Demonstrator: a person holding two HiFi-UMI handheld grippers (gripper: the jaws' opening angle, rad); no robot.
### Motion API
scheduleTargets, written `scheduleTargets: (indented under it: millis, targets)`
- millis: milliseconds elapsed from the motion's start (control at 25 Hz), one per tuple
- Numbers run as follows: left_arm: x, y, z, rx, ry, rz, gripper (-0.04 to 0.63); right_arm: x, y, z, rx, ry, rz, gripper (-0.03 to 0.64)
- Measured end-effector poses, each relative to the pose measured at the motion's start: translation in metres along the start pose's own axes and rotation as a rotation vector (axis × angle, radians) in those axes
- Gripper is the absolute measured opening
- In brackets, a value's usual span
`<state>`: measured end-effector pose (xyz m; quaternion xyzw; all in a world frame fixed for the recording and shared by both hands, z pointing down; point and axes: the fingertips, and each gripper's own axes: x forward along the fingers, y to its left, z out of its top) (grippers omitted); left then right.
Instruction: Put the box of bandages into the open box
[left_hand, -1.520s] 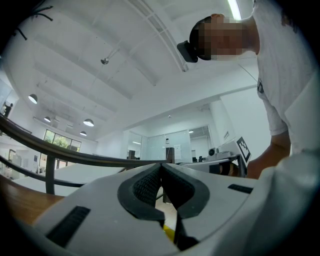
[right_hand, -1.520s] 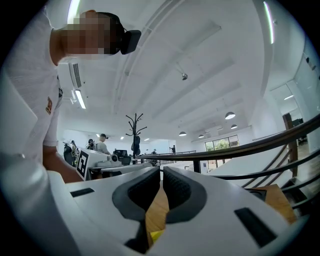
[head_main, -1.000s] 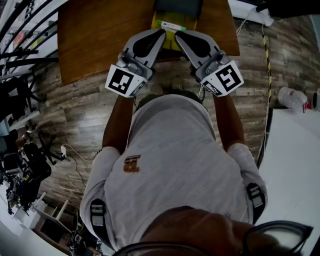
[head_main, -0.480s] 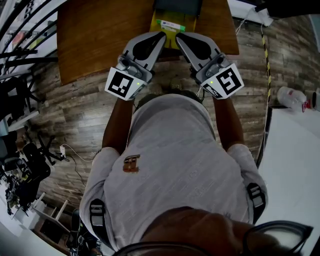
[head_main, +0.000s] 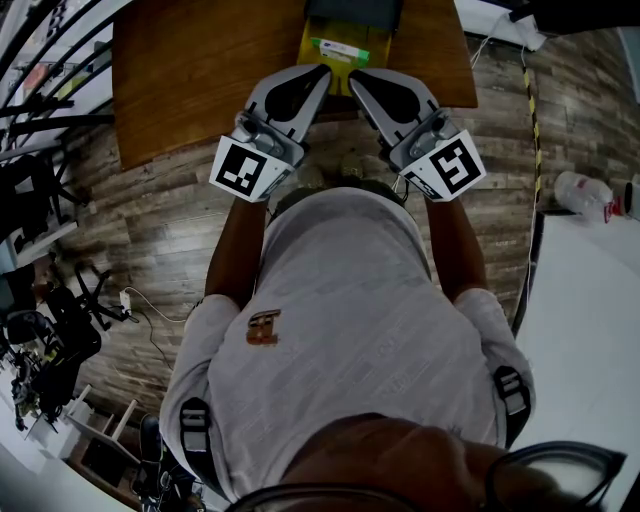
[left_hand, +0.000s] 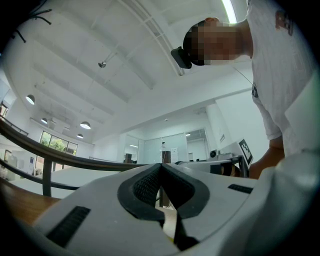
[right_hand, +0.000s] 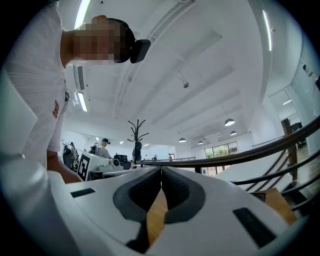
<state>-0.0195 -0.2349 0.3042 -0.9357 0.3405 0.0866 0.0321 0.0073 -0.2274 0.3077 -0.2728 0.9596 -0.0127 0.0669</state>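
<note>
Both grippers are at the near edge of the brown wooden table (head_main: 190, 80), angled in toward each other. The left gripper (head_main: 324, 69) is clenched on nothing, and so is the right gripper (head_main: 353, 73), its pads pressed flat together. The small white-and-green box of bandages (head_main: 340, 48) lies just beyond the two tips, centred between them. It rests on a yellow surface (head_main: 312, 45), with a dark shape (head_main: 355, 14) right behind it at the table's far edge. Only the head view shows that box. The left gripper view tilts up to the white ceiling (left_hand: 100, 45) and the person (left_hand: 280, 75) leaning over. There the left gripper (left_hand: 161, 167) meets at its tips. The right gripper view shows the right gripper (right_hand: 161, 171) the same way, with table wood in the slit lower down.
</note>
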Motion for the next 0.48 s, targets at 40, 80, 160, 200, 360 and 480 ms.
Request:
scheduleTargets:
  millis: [40, 80, 160, 200, 360, 480]
  targets:
    - [-0.0008, -0.0003, -0.0014, -0.005, 0.003, 0.001, 0.018, -0.0005, 0.0001, -0.0003, -0.001, 0.001, -0.001, 0.034]
    - [-0.0009, -0.0003, -0.0011, -0.01, 0.0, 0.001, 0.018, -0.0007, 0.0, -0.0008, -0.001, 0.001, -0.002, 0.034]
    - [0.0005, 0.0005, 0.0001, -0.011, -0.006, 0.001, 0.018, -0.0007, -0.0008, -0.0015, -0.002, -0.001, -0.003, 0.034]
    - [0.0009, 0.0012, 0.0008, -0.009, -0.01, 0.004, 0.018, -0.0007, -0.001, -0.0018, -0.002, -0.002, -0.004, 0.034]
    - [-0.0007, 0.0016, 0.0, 0.004, -0.009, 0.01, 0.018, -0.0014, 0.0006, -0.0025, -0.003, -0.002, -0.003, 0.034]
    - [0.0005, 0.0018, 0.0011, 0.01, -0.012, 0.003, 0.018, -0.0011, 0.0007, -0.0028, -0.002, -0.004, -0.003, 0.034]
